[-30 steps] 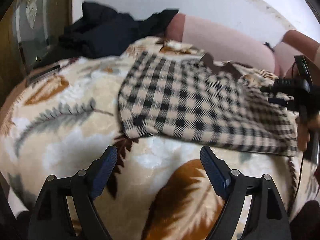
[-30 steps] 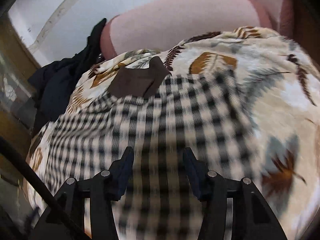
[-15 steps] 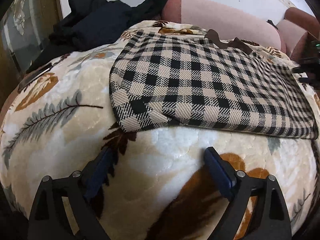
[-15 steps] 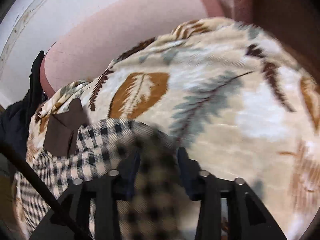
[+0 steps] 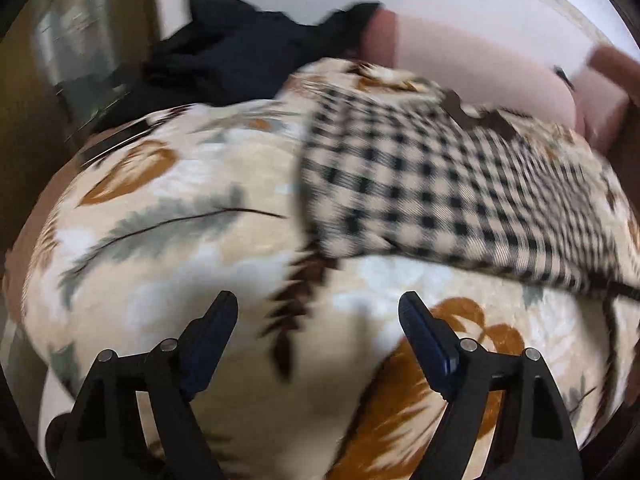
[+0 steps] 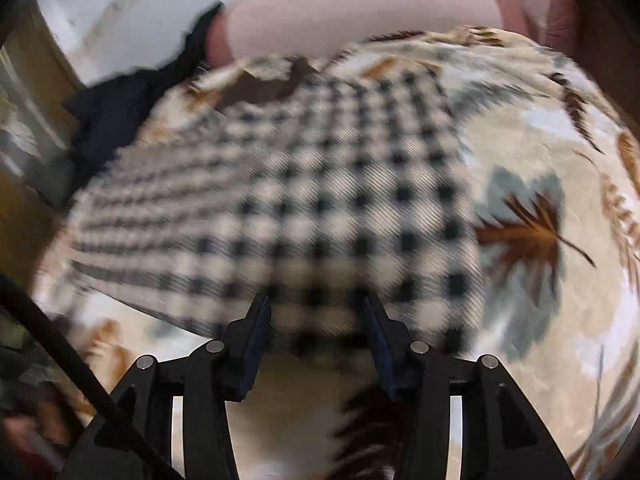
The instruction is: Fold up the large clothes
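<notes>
The left gripper [image 5: 318,312] has its fingers [image 5: 212,328] spread wide with nothing between them, hovering over bare leaf-print blanket [image 5: 168,240] short of the near left corner of the checked garment [image 5: 440,200]. The right gripper [image 6: 316,312] holds its fingers [image 6: 256,328] at a moderate gap. They sit at the garment's near edge; blur keeps me from telling whether cloth lies between them, but they are not closed on it.

The garment, a beige-and-black check piece with a brown collar [image 5: 480,118] at its far end, lies flat on the blanket as a tidy rectangle, which suggests it is already folded at least once. A dark heap of clothing [image 5: 240,52] sits beyond it by the pink cushion [image 5: 460,60].

I judge this a pause between folds, both grippers free. The next move likely calls for each gripper to pinch a near corner, lift together and carry the edge towards the collar, keeping it level.
</notes>
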The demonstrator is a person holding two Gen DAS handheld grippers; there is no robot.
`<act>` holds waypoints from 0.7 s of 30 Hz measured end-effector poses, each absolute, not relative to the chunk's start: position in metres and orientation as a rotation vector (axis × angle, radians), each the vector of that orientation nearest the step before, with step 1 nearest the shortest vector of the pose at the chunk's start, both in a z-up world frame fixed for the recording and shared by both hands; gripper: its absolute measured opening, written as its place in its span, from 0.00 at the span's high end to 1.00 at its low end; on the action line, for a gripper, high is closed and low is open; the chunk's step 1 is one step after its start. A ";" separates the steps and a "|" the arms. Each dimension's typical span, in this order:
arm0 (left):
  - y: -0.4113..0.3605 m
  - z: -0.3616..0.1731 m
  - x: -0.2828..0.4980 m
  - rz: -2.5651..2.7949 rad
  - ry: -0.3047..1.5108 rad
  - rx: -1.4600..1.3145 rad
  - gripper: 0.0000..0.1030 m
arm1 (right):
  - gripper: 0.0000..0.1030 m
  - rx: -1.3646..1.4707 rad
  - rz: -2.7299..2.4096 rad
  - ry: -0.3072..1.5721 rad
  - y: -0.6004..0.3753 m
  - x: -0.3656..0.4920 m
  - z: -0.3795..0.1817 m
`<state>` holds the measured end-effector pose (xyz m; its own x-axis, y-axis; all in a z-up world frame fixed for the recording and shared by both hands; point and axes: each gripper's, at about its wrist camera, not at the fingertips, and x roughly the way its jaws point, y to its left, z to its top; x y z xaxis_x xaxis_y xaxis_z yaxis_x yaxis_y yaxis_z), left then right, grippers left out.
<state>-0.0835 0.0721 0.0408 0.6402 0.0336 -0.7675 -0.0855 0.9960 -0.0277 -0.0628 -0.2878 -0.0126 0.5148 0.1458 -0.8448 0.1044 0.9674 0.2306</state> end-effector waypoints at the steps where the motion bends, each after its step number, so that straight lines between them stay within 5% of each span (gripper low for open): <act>1: 0.079 0.044 -0.086 0.079 0.874 -0.082 0.20 | 0.54 0.292 0.028 1.007 -0.295 -0.068 -0.011; 12: 0.117 0.071 -0.110 0.107 0.864 -0.162 0.20 | 0.44 0.426 -0.169 0.928 -0.318 -0.145 0.020; 21: 0.137 0.075 -0.046 -0.076 0.937 -0.224 0.20 | 0.44 -0.070 0.162 0.922 -0.157 -0.132 0.038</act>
